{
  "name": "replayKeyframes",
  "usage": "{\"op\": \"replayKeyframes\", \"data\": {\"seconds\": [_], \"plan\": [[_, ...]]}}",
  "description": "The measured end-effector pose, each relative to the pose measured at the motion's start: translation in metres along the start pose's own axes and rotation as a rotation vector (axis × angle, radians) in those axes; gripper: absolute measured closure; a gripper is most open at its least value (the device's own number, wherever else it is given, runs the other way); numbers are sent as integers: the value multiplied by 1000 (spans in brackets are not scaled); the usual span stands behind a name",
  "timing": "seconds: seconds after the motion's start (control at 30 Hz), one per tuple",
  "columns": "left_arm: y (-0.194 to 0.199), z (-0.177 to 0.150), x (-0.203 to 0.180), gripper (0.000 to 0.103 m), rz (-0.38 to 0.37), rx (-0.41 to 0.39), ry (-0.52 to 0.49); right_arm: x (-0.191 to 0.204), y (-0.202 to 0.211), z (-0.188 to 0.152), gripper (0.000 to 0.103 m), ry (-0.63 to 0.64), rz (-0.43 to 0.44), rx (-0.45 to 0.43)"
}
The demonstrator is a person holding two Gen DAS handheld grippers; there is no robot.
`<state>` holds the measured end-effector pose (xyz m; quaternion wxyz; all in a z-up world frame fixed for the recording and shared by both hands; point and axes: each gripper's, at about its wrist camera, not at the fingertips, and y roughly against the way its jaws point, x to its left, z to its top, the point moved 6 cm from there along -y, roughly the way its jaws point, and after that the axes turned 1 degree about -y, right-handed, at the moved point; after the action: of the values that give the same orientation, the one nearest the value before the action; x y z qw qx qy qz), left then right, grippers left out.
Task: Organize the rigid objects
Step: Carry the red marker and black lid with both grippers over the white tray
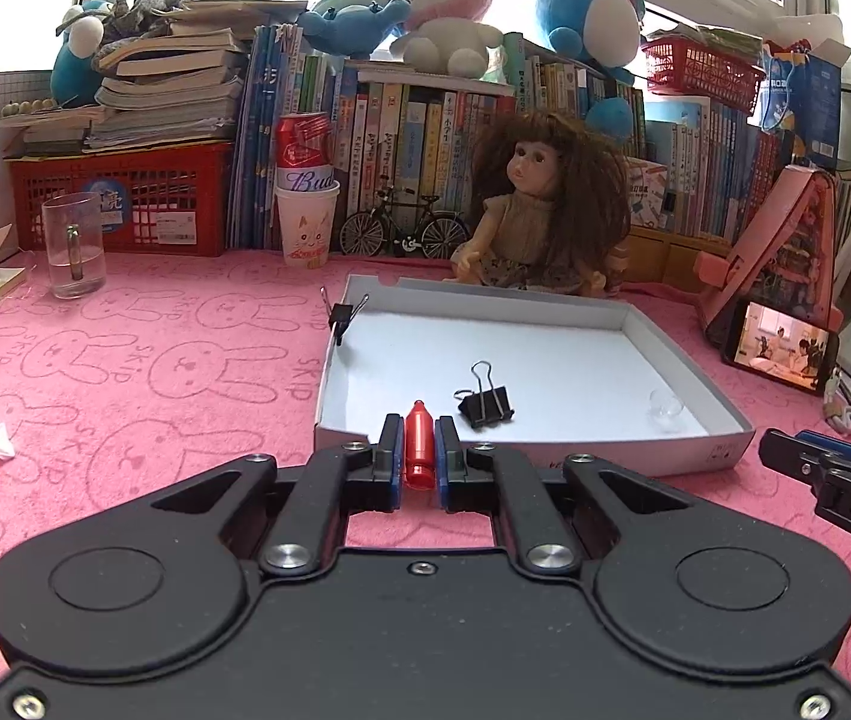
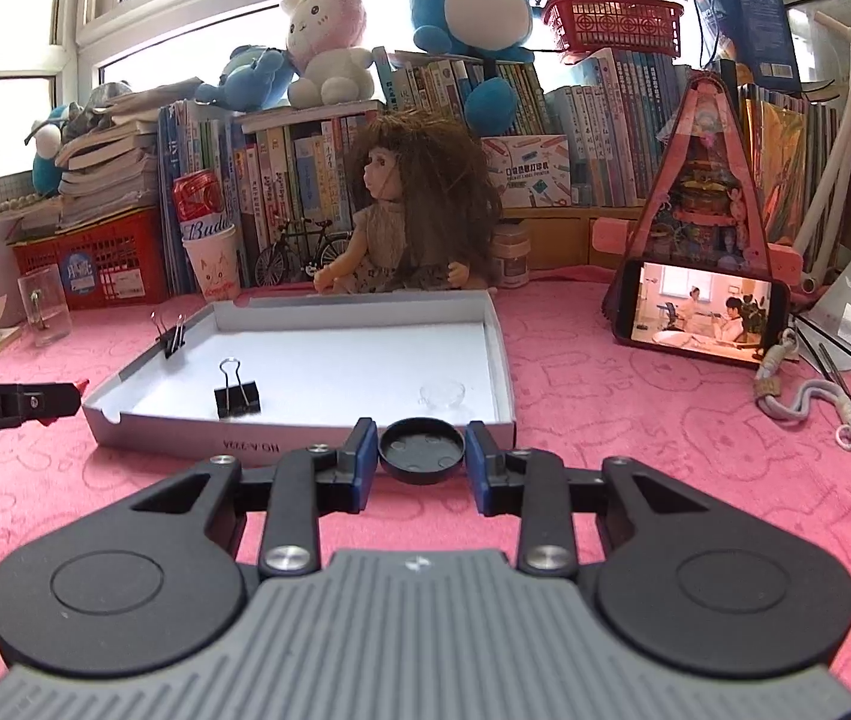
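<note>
From the left wrist view, the left gripper (image 1: 418, 450) has its jaws clamped on a small red plastic piece (image 1: 417, 450) shaped like a crayon tip. Its long axis runs along the fingers, pointed end forward toward the shallow white box (image 1: 635, 324), and it sits just at the box's near wall. Inside the box a black binder clip (image 1: 487, 405) lies on the floor with its wire handle up and back, and a clear plastic cup-like piece (image 1: 665, 409) rests near the right corner. A second binder clip (image 1: 341, 317) is clipped upright on the box's left wall. The right gripper (image 1: 833, 468) shows at the right edge, over the pink cloth (image 1: 125, 372).

From the right wrist view, the right gripper (image 2: 422, 450) has its jaws closed against the sides of a round black lid (image 2: 422, 450), held roughly flat with its hollow underside facing the camera, just in front of the box's near wall (image 2: 185, 441). The left gripper (image 2: 11, 405) comes in from the left, level, its tip near the box's left corner. A doll (image 2: 407, 210) sits behind the box, and a phone (image 2: 704, 312) stands to the right.
</note>
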<state>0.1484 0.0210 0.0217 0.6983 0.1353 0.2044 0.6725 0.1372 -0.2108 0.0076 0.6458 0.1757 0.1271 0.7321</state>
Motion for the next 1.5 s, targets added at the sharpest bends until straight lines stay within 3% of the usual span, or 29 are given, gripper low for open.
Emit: {"op": "replayKeyframes", "data": {"seconds": [0.4, 0.6, 0.97, 1.5], "plan": [[-29, 29, -7, 94, -15, 1, 15, 6, -31, 27, 67, -41, 21, -2], [-58, 34, -10, 94, 0, 40, 16, 7, -49, 33, 67, -50, 18, 15], [-109, 29, -14, 93, 55, 106, -15, 10, -88, 30, 67, -65, 26, 69], [-141, 19, -17, 93, 77, 151, -54, 21, -125, 18, 67, -24, 5, 162]]}}
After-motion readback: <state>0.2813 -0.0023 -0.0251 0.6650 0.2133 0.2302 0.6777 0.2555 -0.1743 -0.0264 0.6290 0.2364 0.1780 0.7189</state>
